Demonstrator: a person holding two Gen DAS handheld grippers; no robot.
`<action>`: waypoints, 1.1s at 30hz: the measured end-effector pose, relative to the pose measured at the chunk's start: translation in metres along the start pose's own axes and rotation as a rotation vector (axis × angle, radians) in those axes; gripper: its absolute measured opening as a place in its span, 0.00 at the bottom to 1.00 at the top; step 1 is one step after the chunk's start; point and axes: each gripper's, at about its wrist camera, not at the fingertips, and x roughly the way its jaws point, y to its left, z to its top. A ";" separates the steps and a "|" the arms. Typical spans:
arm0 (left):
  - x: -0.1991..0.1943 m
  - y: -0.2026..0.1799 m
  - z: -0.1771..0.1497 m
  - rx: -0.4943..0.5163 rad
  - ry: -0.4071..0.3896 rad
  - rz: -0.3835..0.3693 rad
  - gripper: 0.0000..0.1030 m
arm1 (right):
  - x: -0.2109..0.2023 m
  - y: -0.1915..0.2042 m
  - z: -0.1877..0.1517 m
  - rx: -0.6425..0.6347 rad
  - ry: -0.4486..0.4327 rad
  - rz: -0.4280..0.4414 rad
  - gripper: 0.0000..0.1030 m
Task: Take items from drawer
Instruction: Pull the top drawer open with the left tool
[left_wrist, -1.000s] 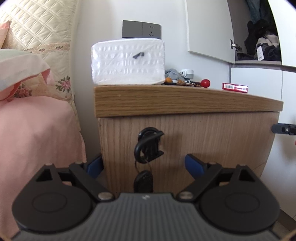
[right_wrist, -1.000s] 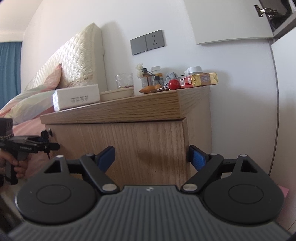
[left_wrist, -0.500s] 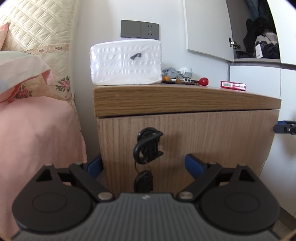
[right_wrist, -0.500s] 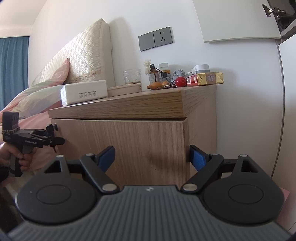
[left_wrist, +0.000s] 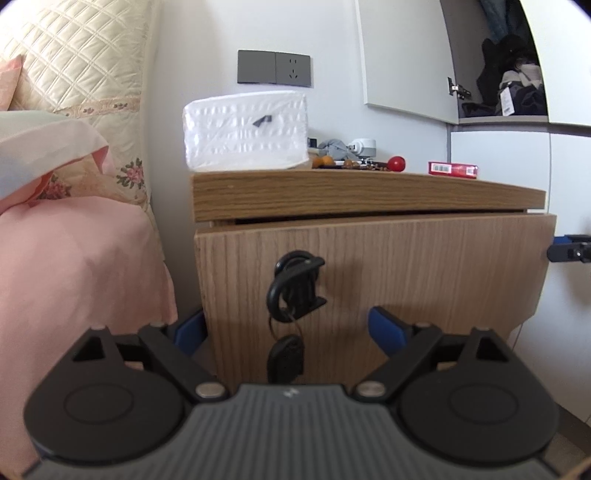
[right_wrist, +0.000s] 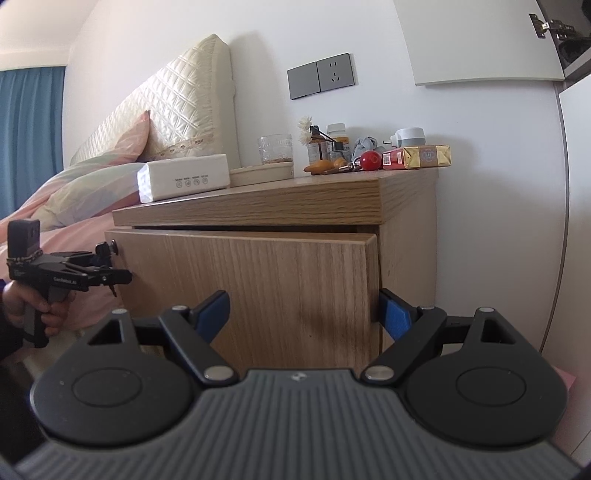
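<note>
My left gripper (left_wrist: 290, 330) spread wide at the drawer front (left_wrist: 406, 266) (key ring (left_wrist: 295, 284) between the fingers), my right gripper (right_wrist: 303, 312) spread across its right edge, perhaps touching, drawer slightly ajar under the tabletop (right_wrist: 295, 195), tissue box (left_wrist: 245, 131) beyond.

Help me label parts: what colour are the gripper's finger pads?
Blue finger pads, clearest in the right wrist view.

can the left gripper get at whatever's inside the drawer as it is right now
Probably not yet. The drawer front stands only slightly out from under the nightstand top, leaving a thin dark slit. The left gripper, jaws open, faces the front panel by the key, and nothing inside shows.
</note>
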 end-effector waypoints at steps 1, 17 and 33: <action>-0.002 -0.001 -0.001 0.002 -0.001 0.000 0.90 | -0.002 0.002 -0.001 -0.004 0.002 0.000 0.86; -0.044 -0.011 -0.017 0.026 -0.028 -0.009 0.89 | -0.040 0.016 -0.006 -0.020 0.034 0.078 0.86; -0.094 -0.017 -0.033 -0.003 -0.048 -0.046 0.89 | -0.085 0.044 -0.017 -0.064 0.064 0.119 0.86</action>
